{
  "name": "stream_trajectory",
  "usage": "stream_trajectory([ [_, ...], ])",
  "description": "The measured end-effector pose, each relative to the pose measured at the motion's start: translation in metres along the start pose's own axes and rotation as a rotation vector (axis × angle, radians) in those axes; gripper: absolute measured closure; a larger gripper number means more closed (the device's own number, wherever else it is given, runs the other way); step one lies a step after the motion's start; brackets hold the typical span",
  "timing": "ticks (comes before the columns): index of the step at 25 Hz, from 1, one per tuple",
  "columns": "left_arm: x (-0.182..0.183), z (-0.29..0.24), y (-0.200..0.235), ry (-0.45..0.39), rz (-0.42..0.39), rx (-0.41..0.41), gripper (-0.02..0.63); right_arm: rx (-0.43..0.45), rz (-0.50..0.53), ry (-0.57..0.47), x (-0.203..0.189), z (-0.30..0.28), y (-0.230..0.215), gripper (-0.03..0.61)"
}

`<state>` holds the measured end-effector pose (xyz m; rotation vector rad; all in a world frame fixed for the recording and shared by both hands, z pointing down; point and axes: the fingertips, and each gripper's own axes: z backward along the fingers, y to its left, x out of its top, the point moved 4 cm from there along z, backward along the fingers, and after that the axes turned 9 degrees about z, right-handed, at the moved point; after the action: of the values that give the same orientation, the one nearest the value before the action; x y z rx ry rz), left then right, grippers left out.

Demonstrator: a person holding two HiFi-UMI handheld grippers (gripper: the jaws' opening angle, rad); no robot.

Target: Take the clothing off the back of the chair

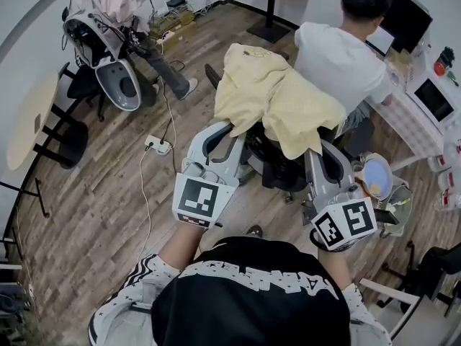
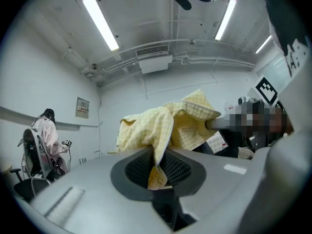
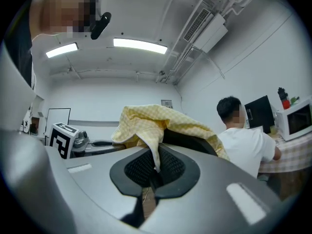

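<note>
The left tongs (image 2: 158, 172) and right tongs (image 3: 155, 170) were each closed on a fold of yellow clothing (image 1: 277, 96), which draped the chair (image 1: 277, 171) on a wooden floor (image 1: 94, 200) beside a seated person (image 1: 338, 56).

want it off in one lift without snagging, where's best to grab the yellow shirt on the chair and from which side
Take the yellow shirt by its loose hanging edge, at two spots well apart, coming in level from the near side of the chair. It drapes over the backrest with that edge hanging free there. The left gripper and right gripper each pinch a fold of it.
</note>
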<state>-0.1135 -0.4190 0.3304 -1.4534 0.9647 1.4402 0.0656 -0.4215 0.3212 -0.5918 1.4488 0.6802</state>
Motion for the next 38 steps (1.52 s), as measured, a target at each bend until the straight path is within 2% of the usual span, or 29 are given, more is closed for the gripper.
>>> stream_trajectory([
  [3,-0.003,0.004,-0.003,-0.003,-0.006,-0.028,0.586,0.0,-0.008,0.008,-0.003,0.004,0.004,0.56],
  [16,-0.005,0.022,-0.023,0.016,0.037,-0.161,0.589,-0.076,-0.035,0.047,-0.01,0.033,0.032,0.561],
  [30,-0.005,0.062,-0.034,0.053,0.035,-0.22,0.591,-0.122,-0.064,0.069,-0.011,0.063,0.071,0.561],
  [38,-0.004,0.075,-0.036,0.078,0.05,-0.225,0.591,-0.111,-0.09,0.1,-0.011,0.068,0.082,0.561],
])
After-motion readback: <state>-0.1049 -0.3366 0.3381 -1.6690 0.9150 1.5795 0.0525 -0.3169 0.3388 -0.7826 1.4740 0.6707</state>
